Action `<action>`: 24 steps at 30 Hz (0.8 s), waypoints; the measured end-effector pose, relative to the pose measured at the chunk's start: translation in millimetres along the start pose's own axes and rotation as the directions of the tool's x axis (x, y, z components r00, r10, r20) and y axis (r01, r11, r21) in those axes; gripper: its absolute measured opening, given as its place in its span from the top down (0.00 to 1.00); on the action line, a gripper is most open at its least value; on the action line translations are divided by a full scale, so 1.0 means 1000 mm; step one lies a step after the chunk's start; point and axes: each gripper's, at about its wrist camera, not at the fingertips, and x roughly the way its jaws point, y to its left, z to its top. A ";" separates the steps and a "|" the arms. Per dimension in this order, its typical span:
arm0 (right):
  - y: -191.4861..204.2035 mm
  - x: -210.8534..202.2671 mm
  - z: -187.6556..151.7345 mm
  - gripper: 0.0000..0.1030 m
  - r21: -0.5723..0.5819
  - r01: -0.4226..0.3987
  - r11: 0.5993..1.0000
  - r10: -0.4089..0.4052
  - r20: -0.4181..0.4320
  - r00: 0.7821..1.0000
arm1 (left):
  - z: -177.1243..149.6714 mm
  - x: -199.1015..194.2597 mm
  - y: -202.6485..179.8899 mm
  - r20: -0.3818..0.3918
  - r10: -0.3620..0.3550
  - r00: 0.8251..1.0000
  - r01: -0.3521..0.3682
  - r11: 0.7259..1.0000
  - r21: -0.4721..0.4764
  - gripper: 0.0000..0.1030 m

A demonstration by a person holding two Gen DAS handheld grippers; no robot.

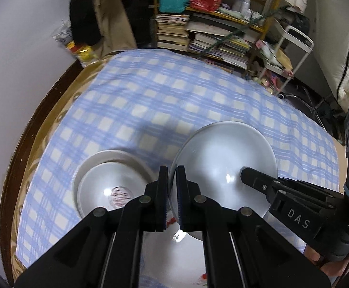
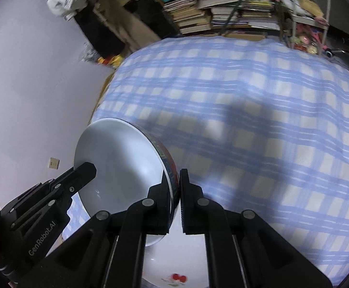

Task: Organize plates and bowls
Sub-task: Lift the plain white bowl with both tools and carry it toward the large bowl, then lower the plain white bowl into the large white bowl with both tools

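White ceramic bowl (image 1: pixel 222 168) hangs tilted above the blue-checked cloth (image 1: pixel 174 100), pinched at opposite rims — left gripper (image 1: pixel 172 192) and right gripper (image 2: pixel 174 196) both nearly closed on its wall. Below, toward the cloth's near edge: a plate (image 1: pixel 177 259) with red print, and beside it a stacked plate-and-bowl (image 1: pixel 107 182). Risk: thin rim grips on glazed ceramic; if the two hands drift apart or twist unevenly, the bowl could slip — dropping onto the plate underneath.
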 end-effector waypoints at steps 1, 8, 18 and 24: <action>0.006 0.002 0.000 0.92 -0.011 -0.002 1.000 0.002 -0.004 1.000 | -0.001 -0.001 0.007 0.002 0.002 1.000 -0.002 1.000 -0.010 0.93; 0.048 0.024 -0.007 0.92 -0.072 -0.018 0.997 0.016 -0.032 0.999 | -0.014 0.001 0.051 -0.008 0.028 1.000 -0.029 0.996 -0.082 0.93; 0.089 0.065 -0.019 0.92 -0.141 -0.048 0.989 0.034 -0.102 0.994 | -0.036 0.013 0.103 -0.047 0.042 0.998 -0.050 0.980 -0.195 0.93; 0.106 0.077 -0.025 0.91 -0.197 -0.024 0.980 0.002 -0.107 0.994 | -0.047 0.025 0.128 -0.059 -0.003 0.998 -0.013 0.962 -0.271 0.93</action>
